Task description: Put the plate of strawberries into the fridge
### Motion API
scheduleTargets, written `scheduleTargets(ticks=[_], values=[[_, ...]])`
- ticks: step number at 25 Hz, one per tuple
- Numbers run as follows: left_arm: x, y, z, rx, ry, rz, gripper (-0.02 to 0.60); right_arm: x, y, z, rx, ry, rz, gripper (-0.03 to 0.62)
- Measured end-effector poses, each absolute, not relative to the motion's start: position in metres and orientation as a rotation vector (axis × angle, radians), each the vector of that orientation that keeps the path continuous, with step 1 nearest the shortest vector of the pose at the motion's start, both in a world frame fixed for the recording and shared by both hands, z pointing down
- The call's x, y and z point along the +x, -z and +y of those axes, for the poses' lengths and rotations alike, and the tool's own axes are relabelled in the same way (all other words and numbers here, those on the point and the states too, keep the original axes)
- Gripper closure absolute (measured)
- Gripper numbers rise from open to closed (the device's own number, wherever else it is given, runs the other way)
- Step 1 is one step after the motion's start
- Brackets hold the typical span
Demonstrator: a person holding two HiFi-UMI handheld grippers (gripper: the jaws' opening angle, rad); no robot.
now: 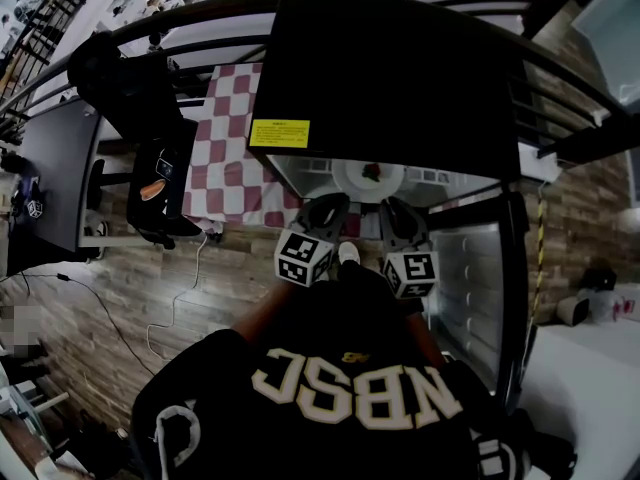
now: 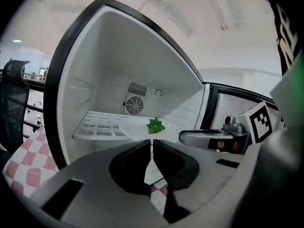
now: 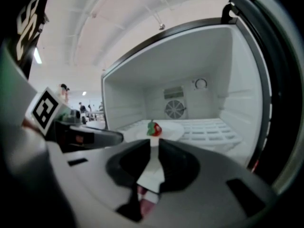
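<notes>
Fridge [image 1: 400,68]: it is standing with its door [image 1: 480,298] swung open on the person's right, and its white interior is facing both claws. A yellow label [image 1: 279,133] is showing on the black top panel.

Plate [image 2: 135,128]: it is sitting flat inside the fridge on the white slatted shelf [image 2: 97,127], toward the shelf's front edge. One strawberry [image 3: 153,128] is lying near the plate's middle, with its red body and green leaves showing. A round fan grille [image 2: 135,105] is showing on the rear wall behind the plate.

Left claw [image 2: 152,142]: its jaws are standing almost together, leaving only a thin slit at the tips, and they are gripping nothing. It is hovering just in front of the plate's near rim, about level with the shelf. Whether the tips are touching the rim cannot be told.

Right claw [image 3: 154,144]: its jaws are likewise drawn in to a narrow gap, slightly wider than the left one's, and they are holding nothing. The white showing through the gap is the plate and shelf beyond.

In the head view, the two claws are hanging side by side just before the fridge opening, with the plate ahead of them and between their lines. Their marker cubes [image 1: 303,257] are facing the camera.

Surroundings: a red-and-white checkered cloth [image 1: 225,138] is lying to the fridge's left, and wood-pattern floor [image 1: 120,288] is showing below it.
</notes>
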State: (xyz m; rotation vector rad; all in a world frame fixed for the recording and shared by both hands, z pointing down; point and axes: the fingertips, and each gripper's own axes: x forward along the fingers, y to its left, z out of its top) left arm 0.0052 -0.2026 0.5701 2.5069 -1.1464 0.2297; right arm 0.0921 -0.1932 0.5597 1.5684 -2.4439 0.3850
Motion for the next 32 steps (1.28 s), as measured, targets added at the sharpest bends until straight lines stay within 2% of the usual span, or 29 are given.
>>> scheduleTargets(ticks=[32], values=[[0.017,-0.565,-0.259,2.456,-0.160,-1.111,0.555,0.100,-0.570,-0.255,1.567,-0.408,-2.431,0.530]])
